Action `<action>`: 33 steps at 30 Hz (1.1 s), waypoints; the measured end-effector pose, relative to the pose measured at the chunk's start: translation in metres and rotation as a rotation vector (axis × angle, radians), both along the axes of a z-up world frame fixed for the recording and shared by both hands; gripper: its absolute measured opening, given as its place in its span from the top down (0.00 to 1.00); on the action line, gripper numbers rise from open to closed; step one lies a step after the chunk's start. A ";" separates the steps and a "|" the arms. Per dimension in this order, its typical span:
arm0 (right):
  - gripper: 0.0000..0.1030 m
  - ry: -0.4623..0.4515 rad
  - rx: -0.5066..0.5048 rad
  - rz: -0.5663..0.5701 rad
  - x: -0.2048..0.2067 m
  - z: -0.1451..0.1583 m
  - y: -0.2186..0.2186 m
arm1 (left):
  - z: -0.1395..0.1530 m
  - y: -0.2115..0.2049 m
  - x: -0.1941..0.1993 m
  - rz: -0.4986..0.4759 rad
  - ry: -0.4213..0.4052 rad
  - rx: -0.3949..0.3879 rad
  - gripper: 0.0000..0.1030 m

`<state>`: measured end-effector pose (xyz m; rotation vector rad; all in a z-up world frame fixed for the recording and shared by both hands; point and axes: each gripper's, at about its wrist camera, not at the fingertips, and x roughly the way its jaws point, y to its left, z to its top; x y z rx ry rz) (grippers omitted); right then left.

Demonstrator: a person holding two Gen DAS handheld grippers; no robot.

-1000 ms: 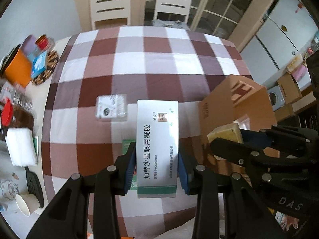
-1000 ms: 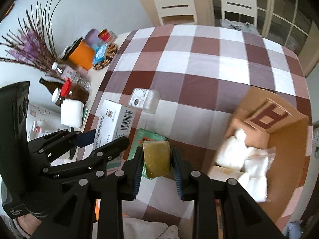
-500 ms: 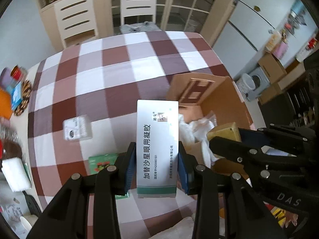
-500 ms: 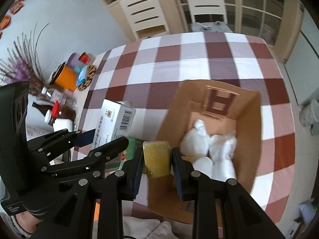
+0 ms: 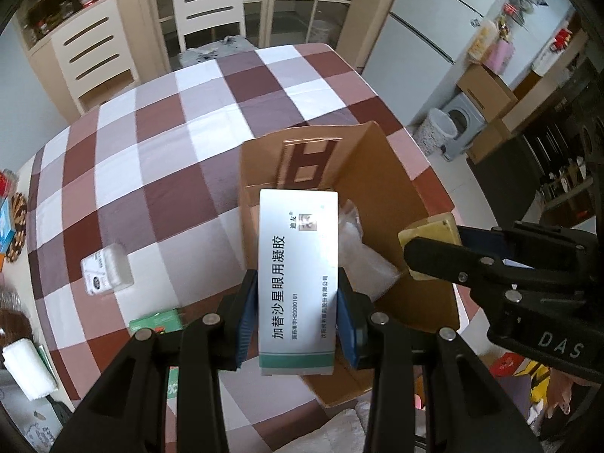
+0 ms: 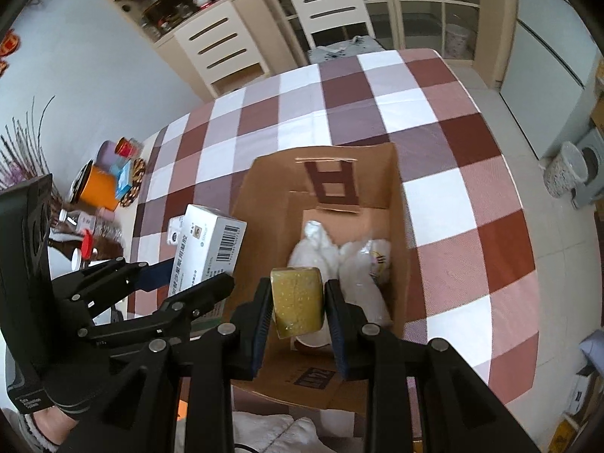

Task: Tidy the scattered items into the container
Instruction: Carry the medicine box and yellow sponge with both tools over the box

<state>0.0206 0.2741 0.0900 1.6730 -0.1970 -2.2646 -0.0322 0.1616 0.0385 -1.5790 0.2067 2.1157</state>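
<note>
My left gripper (image 5: 298, 311) is shut on a white medicine box (image 5: 298, 268) with a green band, held over the left edge of the open cardboard box (image 5: 389, 173). In the right wrist view the same medicine box (image 6: 209, 247) hangs just left of the cardboard box (image 6: 396, 173). My right gripper (image 6: 298, 311) is shut on a yellow sponge (image 6: 298, 298), above the cardboard box's near half. White plastic bags (image 6: 339, 260) lie inside. On the checked tablecloth remain a small clear packet (image 5: 105, 275) and a green packet (image 5: 156, 321).
Jars, an orange cup (image 6: 100, 187) and bottles crowd the table's left edge, with a white pad (image 5: 28, 370) near the front. Two chairs (image 5: 207, 3) stand beyond the table. The table's right edge drops to the floor, where a stool (image 6: 570, 173) stands.
Both grippers have carried their items rightward from over the tablecloth to over the cardboard box, rolling slightly. The grips have not changed.
</note>
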 end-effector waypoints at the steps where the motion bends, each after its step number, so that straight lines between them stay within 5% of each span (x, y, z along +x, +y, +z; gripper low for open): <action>1: 0.72 -0.002 0.000 -0.007 -0.001 -0.001 0.002 | -0.001 0.003 0.000 -0.008 -0.002 -0.002 0.63; 33: 0.72 -0.086 0.005 -0.044 -0.024 -0.029 0.017 | -0.033 0.033 -0.022 -0.063 -0.072 -0.033 0.63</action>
